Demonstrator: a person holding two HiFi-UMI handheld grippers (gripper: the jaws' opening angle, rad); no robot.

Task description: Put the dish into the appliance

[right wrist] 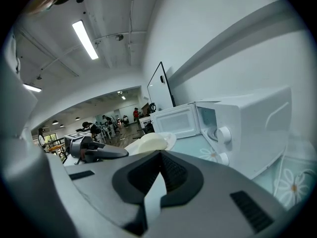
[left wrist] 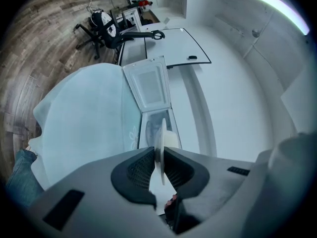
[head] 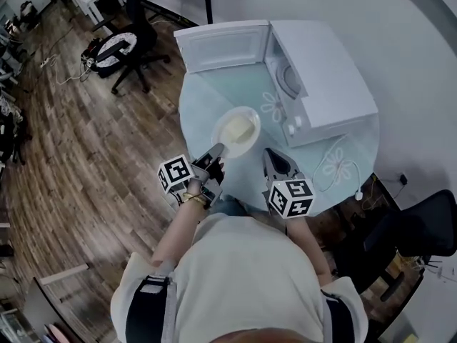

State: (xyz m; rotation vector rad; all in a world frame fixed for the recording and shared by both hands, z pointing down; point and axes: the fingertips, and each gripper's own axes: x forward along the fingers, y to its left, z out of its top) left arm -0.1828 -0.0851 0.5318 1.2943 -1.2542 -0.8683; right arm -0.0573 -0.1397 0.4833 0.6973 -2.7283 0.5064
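On the counter [head: 202, 104], far right, the appliance [head: 330, 77], door [head: 225, 47] open leftward — just before it the dish [head: 239, 128], rim in the left gripper [head: 218, 151].

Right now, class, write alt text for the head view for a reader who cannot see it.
From above, a person's left gripper clamps the rim of a white plate of pale food at a round table, facing an open microwave; the right gripper is empty alongside.

Bare table [head: 239, 88] at twelve o'clock gives me a lane, and the swung-open door [head: 221, 48] ends it on the far side. The microwave [head: 335, 84] walls off two o'clock, its cavity [head: 285, 77] gaping at one.
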